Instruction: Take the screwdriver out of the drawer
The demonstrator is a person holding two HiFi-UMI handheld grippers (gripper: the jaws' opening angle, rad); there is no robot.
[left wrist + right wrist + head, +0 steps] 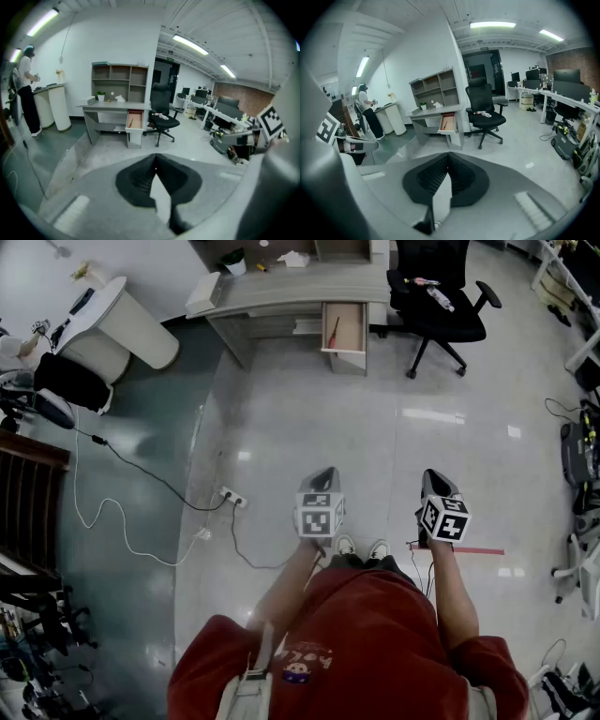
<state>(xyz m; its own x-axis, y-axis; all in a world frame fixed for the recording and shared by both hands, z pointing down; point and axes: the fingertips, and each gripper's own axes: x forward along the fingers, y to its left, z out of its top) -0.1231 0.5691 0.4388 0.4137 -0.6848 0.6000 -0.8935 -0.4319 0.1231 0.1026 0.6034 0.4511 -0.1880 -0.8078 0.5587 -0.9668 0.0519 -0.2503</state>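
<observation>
An open wooden drawer (343, 329) juts from the grey desk (281, 292) far across the floor, and a red screwdriver (332, 332) lies inside it. Both gripper views show the drawer (134, 119) (448, 122) small and distant, with the screwdriver (445, 123) as a thin red line. My left gripper (325, 472) and right gripper (433, 476) hang side by side over the floor in front of my feet, well short of the desk. The left gripper (155, 156) and right gripper (448, 153) are both shut, pads meeting at the tips, nothing between them.
A black office chair (436, 306) stands right of the drawer. A white power strip (232, 496) with trailing cables lies on the floor to my left. A person (26, 89) stands at a white counter (117, 329) on the left. Red tape (464, 549) marks the floor.
</observation>
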